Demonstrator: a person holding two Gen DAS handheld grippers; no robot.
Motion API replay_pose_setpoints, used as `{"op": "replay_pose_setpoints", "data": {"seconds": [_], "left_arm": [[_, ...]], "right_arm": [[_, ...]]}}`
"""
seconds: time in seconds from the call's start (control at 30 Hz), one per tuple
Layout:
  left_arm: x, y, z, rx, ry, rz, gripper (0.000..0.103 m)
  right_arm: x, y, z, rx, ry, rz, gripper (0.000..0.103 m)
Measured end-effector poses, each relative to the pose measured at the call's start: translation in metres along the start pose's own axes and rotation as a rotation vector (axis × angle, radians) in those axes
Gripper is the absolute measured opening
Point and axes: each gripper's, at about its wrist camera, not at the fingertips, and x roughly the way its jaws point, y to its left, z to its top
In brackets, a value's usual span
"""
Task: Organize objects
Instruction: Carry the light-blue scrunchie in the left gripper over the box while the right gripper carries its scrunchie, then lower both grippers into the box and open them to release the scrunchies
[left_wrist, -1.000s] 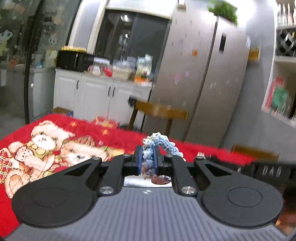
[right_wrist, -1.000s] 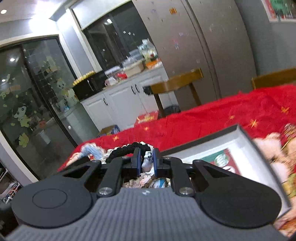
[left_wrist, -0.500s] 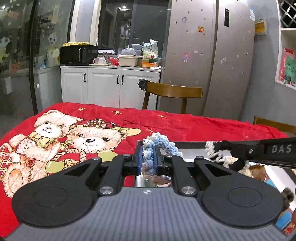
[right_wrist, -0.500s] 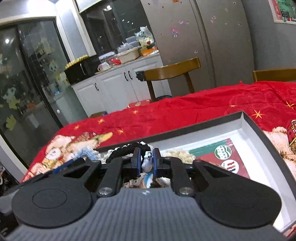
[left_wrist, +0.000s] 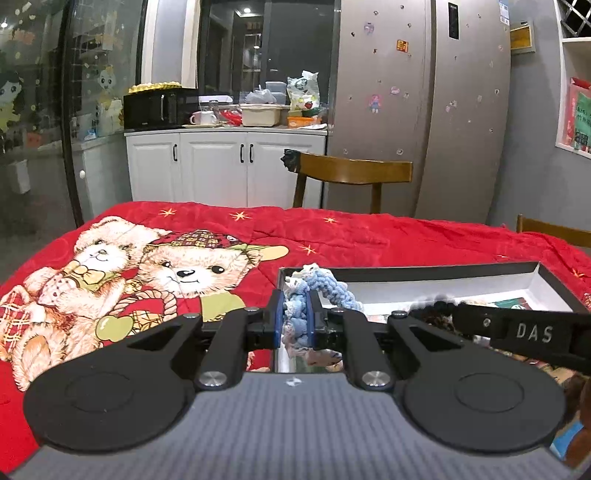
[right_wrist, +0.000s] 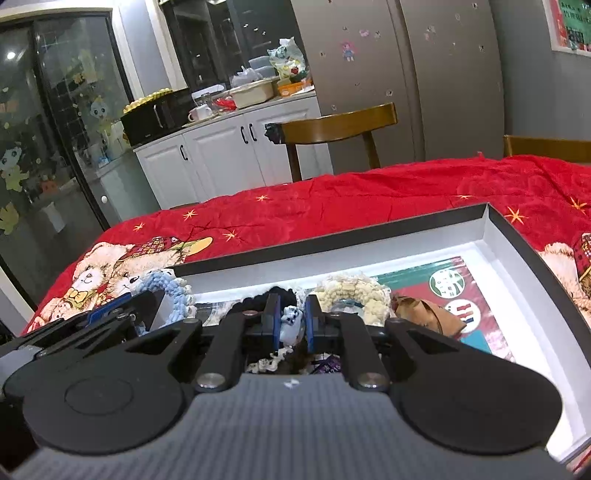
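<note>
My left gripper (left_wrist: 294, 317) is shut on a blue and white crocheted scrunchie (left_wrist: 325, 286), held over the left end of an open black box with white lining (left_wrist: 436, 271). The scrunchie also shows in the right wrist view (right_wrist: 168, 286) beside the left gripper's fingers (right_wrist: 110, 312). My right gripper (right_wrist: 291, 323) is shut on a small white and blue knitted piece (right_wrist: 290, 321) tied to a black scrunchie (right_wrist: 280, 295), low inside the box (right_wrist: 496, 232). A cream scrunchie (right_wrist: 352, 291) and a brown bow (right_wrist: 428, 314) lie in the box.
The box sits on a table covered by a red teddy-bear cloth (left_wrist: 155, 266). Wooden chairs (left_wrist: 351, 173) stand at the far side, with white cabinets (left_wrist: 221, 166) and a steel fridge (left_wrist: 424, 110) behind. The right gripper's arm (left_wrist: 517, 330) crosses the box.
Both grippers have dipped lower toward the box, the right one further in over it. The left has brought the blue scrunchie over the box's left end. Both grips are unchanged.
</note>
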Motion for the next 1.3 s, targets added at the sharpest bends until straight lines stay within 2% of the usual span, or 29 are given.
{"op": "replay_pose_setpoints", "data": {"seconds": [0.17, 0.3, 0.33, 0.4, 0.47, 0.5, 0.57, 0.7, 0.8, 0.9, 1.1, 1.2, 1.23, 1.3], "left_arm": [[-0.002, 0.000, -0.001, 0.002, -0.017, 0.015, 0.015], [-0.002, -0.003, -0.001, 0.017, -0.021, 0.024, 0.016], [-0.003, -0.003, -0.001, 0.016, -0.021, 0.024, 0.016], [-0.003, -0.002, -0.001, 0.010, -0.018, 0.018, 0.027], [-0.003, -0.001, 0.000, -0.008, -0.013, 0.018, 0.039], [-0.004, -0.001, 0.001, -0.004, -0.013, 0.022, 0.049], [-0.008, 0.001, 0.003, -0.010, -0.030, 0.024, 0.058], [-0.022, 0.006, 0.013, -0.033, -0.084, 0.022, 0.075], [-0.037, 0.005, 0.020, -0.022, -0.128, 0.035, 0.078], [-0.058, 0.002, 0.030, 0.000, -0.167, 0.025, 0.085], [-0.125, -0.015, 0.045, 0.069, -0.292, 0.022, 0.088], [-0.164, -0.027, 0.044, 0.068, -0.357, 0.078, 0.092], [-0.175, -0.031, 0.043, 0.050, -0.362, 0.105, 0.097], [-0.194, -0.034, 0.039, 0.006, -0.331, 0.131, 0.097]], "right_arm": [[0.000, -0.005, 0.001, 0.025, 0.005, 0.030, 0.022], [-0.003, -0.008, 0.004, 0.050, 0.005, 0.082, 0.056], [-0.004, -0.009, 0.007, 0.057, 0.007, 0.096, 0.058], [-0.008, -0.009, 0.010, 0.059, 0.002, 0.119, 0.060], [-0.012, -0.008, 0.012, 0.057, -0.006, 0.122, 0.067], [-0.014, -0.008, 0.012, 0.058, -0.013, 0.128, 0.072], [-0.018, -0.008, 0.015, 0.060, -0.025, 0.147, 0.078], [-0.034, -0.008, 0.020, 0.049, -0.080, 0.133, 0.087], [-0.051, -0.007, 0.027, 0.031, -0.136, 0.121, 0.102], [-0.075, -0.009, 0.034, 0.046, -0.187, 0.149, 0.103], [-0.125, -0.007, 0.042, 0.038, -0.251, 0.186, 0.103], [-0.154, -0.005, 0.038, -0.013, -0.282, 0.176, 0.103], [-0.164, -0.003, 0.035, -0.036, -0.296, 0.168, 0.103], [-0.187, -0.001, 0.027, -0.091, -0.329, 0.142, 0.103]]}}
